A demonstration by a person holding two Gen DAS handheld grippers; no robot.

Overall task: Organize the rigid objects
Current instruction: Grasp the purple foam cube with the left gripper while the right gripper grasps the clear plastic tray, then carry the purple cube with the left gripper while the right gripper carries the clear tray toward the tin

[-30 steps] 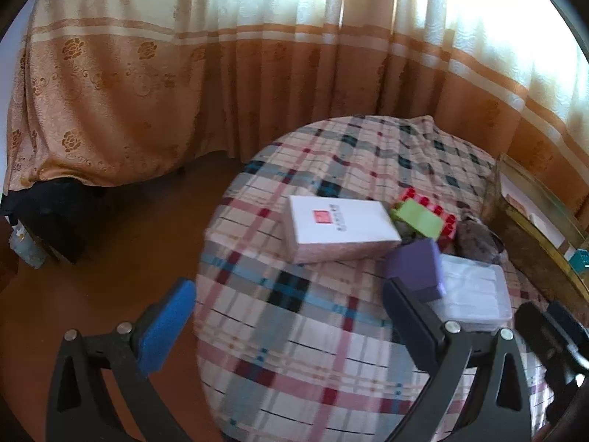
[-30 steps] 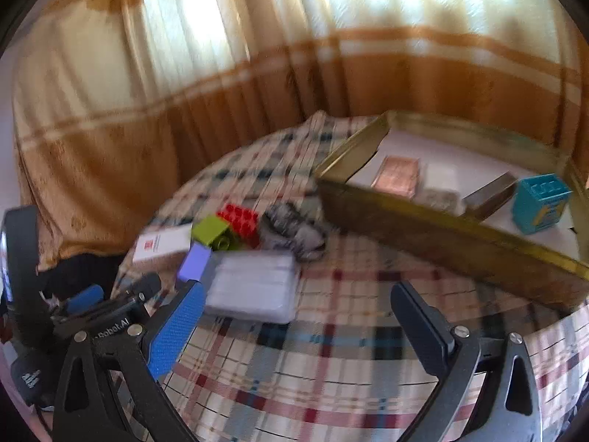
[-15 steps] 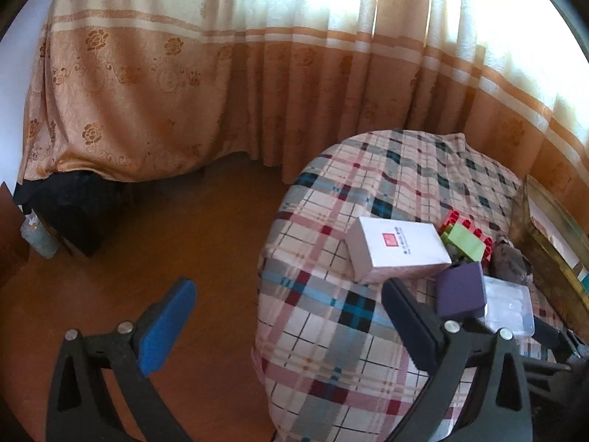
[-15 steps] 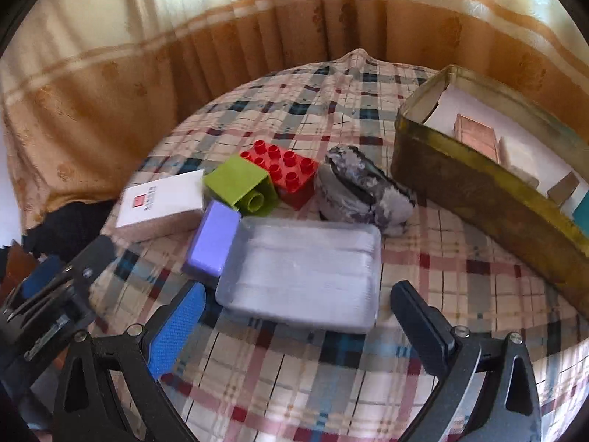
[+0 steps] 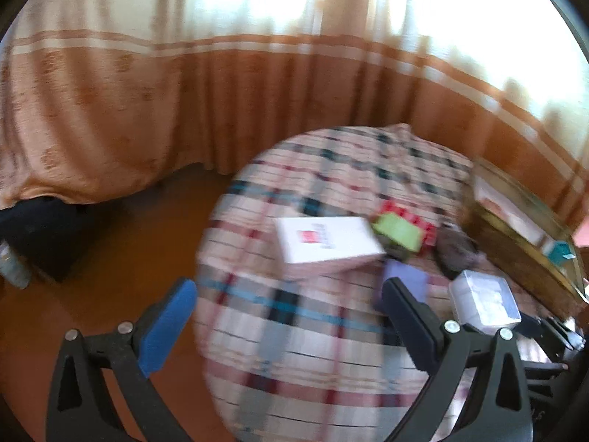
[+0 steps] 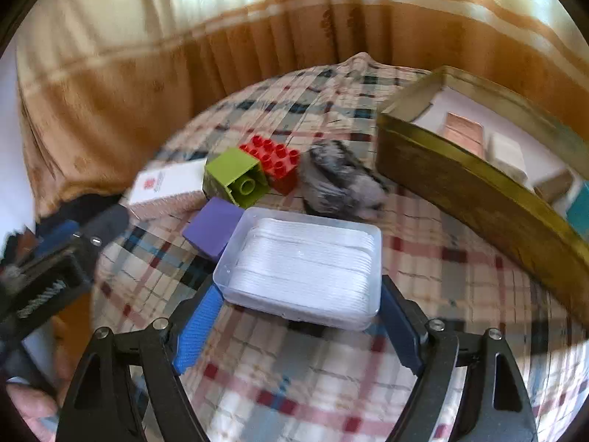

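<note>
A clear plastic box [image 6: 305,261] of white pads lies on the plaid tablecloth [image 6: 294,379]. My right gripper [image 6: 300,287] straddles its near end. Its jaws are closing, and the pads sit right at the box's two sides. Behind the box are a purple block [image 6: 213,228], a green brick [image 6: 235,178], a red brick [image 6: 276,162], a white carton [image 6: 165,184] and a grey pouch [image 6: 338,184]. My left gripper [image 5: 287,287] hangs open and empty over the table's left edge, short of the white carton [image 5: 324,239]. The left wrist view is blurred.
A long brass-coloured tray [image 6: 478,191] with several small boxes inside stands on the right of the table. Orange curtains [image 5: 184,92] hang behind. Brown floor [image 5: 110,258] lies off the table's left edge, with a dark bundle [image 5: 40,228] on it.
My right gripper dropped toward the clear box and its jaws narrowed around the box's near end. The left wrist view swung from the floor back toward the table.
</note>
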